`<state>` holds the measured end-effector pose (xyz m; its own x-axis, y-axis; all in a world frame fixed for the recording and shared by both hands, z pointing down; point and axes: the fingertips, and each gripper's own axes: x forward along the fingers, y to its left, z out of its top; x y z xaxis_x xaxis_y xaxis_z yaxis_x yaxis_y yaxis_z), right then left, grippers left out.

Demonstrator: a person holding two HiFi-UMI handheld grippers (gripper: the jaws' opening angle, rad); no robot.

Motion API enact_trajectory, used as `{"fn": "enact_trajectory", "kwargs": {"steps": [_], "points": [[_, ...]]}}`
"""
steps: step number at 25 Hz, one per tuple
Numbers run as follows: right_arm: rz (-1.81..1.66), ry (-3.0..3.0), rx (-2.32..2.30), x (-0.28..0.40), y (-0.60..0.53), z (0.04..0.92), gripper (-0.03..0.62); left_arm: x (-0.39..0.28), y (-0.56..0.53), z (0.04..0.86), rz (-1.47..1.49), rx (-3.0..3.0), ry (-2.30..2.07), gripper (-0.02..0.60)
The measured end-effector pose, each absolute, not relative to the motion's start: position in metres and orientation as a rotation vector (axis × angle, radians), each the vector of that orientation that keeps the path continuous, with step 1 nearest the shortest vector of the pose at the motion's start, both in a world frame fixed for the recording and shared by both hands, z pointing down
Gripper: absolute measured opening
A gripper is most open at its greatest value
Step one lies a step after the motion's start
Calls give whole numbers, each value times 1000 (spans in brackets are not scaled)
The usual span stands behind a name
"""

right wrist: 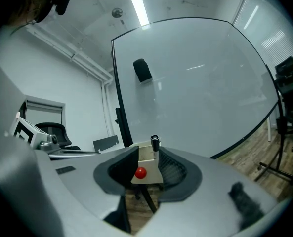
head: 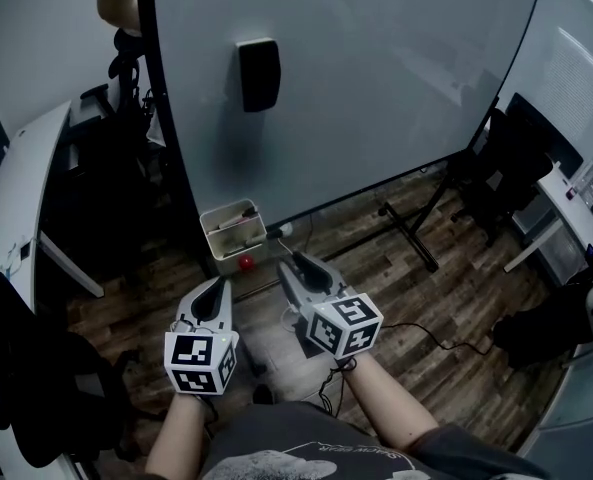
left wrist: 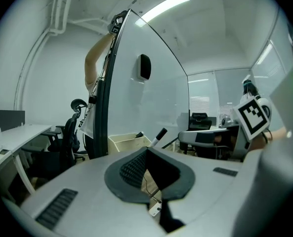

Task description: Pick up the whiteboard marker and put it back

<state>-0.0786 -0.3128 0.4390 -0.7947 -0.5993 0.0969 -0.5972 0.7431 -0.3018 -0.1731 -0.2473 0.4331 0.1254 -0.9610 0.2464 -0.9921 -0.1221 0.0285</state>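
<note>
The whiteboard marker (head: pixel 239 219) lies in a small cream tray (head: pixel 219 246) at the foot of the whiteboard (head: pixel 376 88). Its black cap (right wrist: pixel 155 142) sticks up above the tray (right wrist: pixel 147 157) in the right gripper view, and it shows as the marker (left wrist: pixel 159 136) leaning out of the tray (left wrist: pixel 126 142) in the left gripper view. A red ball (head: pixel 245 263) sits on the tray's front. My left gripper (head: pixel 221 282) (left wrist: pixel 146 158) and right gripper (head: pixel 288 261) (right wrist: pixel 148 154) hang side by side just short of the tray. Both are open with nothing between the pads.
A black eraser (head: pixel 259 73) clings to the whiteboard. The board's black stand foot (head: pixel 411 233) runs across the wooden floor at right. Office chairs (head: pixel 126 88) and a white desk (head: pixel 16 198) crowd the left. A person's arm (left wrist: pixel 94 68) shows behind the board's edge.
</note>
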Motion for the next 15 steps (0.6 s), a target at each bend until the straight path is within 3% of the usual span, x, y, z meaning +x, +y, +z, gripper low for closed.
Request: {"fn": "enact_trajectory", "kwargs": {"steps": [6,10,15], "points": [[-497,2952,-987,-59,-282,436,117,-151,-222,428,234,2222,-1942,12],[-462,2960,-1026,-41,-263,432,52,-134,-206,425,221,2231,-1936,13],[-460,2970,-1041,-16,-239,432,34,-110,-185,424,222,2246,-1925,12]]}}
